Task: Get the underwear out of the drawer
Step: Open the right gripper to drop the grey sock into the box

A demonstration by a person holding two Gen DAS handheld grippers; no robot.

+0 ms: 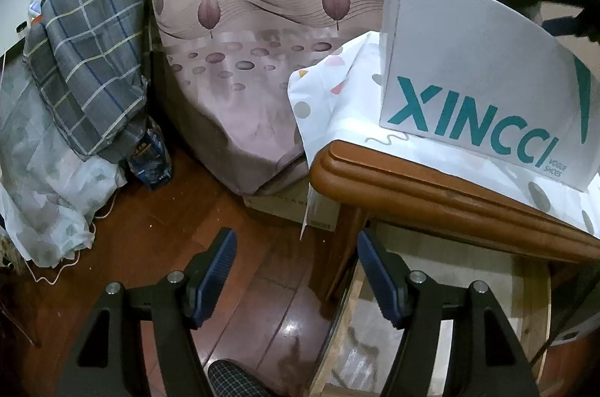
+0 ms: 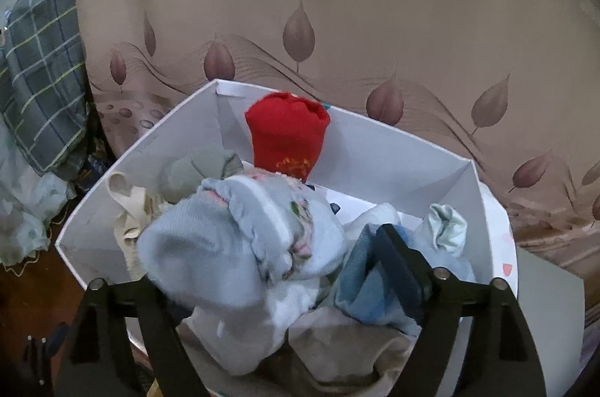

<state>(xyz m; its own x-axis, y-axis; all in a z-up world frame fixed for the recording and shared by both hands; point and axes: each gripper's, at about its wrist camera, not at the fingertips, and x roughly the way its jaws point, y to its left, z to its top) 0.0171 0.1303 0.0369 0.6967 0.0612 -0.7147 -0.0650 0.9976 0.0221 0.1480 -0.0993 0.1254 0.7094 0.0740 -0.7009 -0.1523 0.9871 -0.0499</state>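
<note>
Right tongs (image 2: 300, 269): spread wide over the white shoebox (image 2: 378, 149), a pale blue bundle of underwear (image 2: 225, 247) lying between the fingers, unclamped. Shoebox holds more rolled pieces; red roll (image 2: 287, 134) against its far wall. Left tongs (image 1: 296, 269): released, nothing between them, hanging over the wooden floor (image 1: 157, 232) just left of the bench (image 1: 412, 187) that carries the shoebox.

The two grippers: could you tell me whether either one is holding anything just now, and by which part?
Nothing is held. The left gripper stands open over bare floor. The right gripper is open above the white box; the light blue bundle lies between its fingers, ungripped.
</note>
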